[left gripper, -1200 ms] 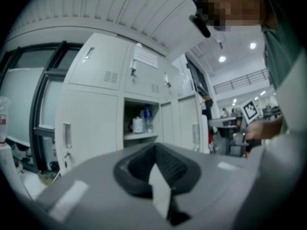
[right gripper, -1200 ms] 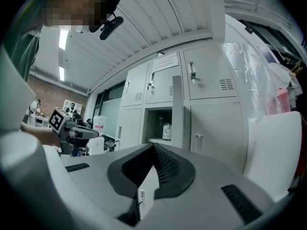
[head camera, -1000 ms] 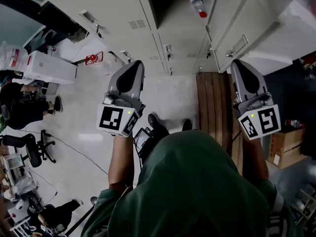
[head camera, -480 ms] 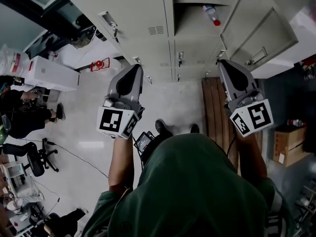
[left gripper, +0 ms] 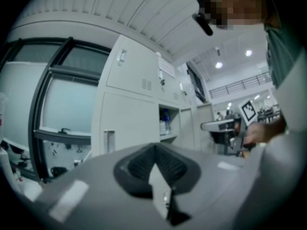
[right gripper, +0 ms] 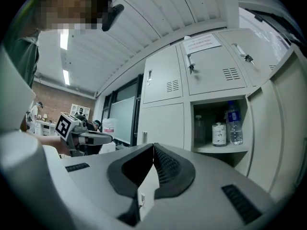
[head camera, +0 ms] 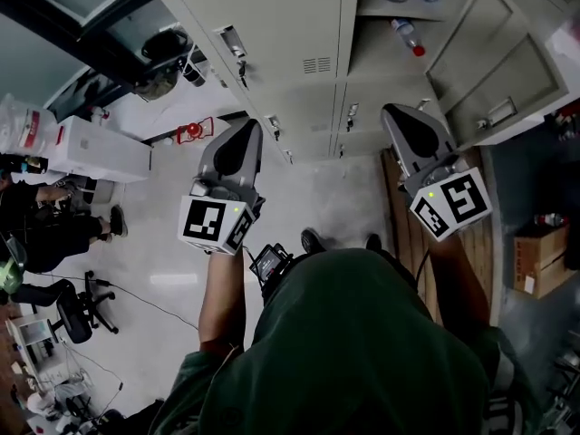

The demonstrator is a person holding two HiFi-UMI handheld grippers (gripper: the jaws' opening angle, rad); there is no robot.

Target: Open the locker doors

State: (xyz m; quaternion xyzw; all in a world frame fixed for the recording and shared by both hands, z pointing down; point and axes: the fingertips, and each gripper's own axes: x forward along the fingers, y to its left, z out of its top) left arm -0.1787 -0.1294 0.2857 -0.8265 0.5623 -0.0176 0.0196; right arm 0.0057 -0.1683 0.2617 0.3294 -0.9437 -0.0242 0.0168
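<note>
The left claw (head camera: 245, 127) and the right claw (head camera: 394, 111) each have their jaws pressed together with nothing between them. Both point level at the bank of beige metal lockers (head camera: 313, 107). The open beige locker door (head camera: 494, 57) stands ahead of the right claw. The closed beige locker door (head camera: 281, 12), with its upright recessed handle (head camera: 233, 41), lies ahead and left of the left claw and apart from it. The left claw is judged nearer.
</note>
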